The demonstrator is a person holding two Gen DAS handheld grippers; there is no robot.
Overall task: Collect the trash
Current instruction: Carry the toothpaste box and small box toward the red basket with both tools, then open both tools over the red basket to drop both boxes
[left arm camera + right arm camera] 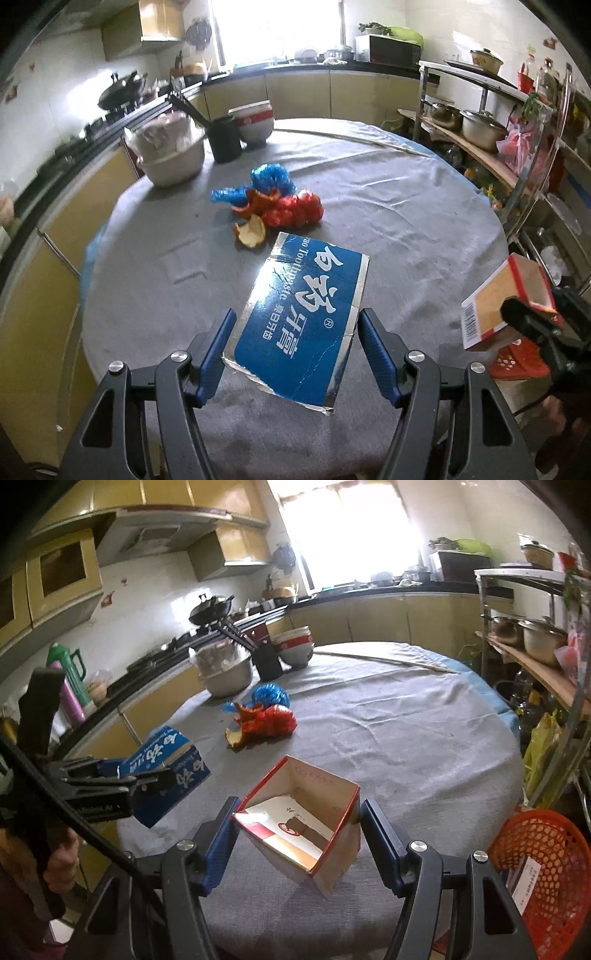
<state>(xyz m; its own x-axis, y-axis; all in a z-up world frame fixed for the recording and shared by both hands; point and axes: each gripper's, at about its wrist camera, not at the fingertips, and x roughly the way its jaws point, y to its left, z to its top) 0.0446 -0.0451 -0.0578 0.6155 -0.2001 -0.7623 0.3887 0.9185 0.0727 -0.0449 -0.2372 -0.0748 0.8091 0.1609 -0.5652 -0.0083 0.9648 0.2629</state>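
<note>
I hold the flattened blue cardboard toothpaste box (301, 325) clamped in the left gripper (295, 332) fingers and the open red-edged brown carton (306, 830) clamped in the right gripper (299, 834) fingers, both lifted above the grey-clothed round surface (406, 221), beside the red perforated plastic basket (543, 860).

peels (251, 230) on table (406, 221), bowls (255, 123) behind

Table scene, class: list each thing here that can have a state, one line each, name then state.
Blue toothpaste box: flattened, held off the table in the left tongs.
Red-edged carton: open-ended, empty, gripped in the right tongs.
Orange peel: loose on the table.
Red basket: upright, paper inside.
Bowls: stacked.
</note>
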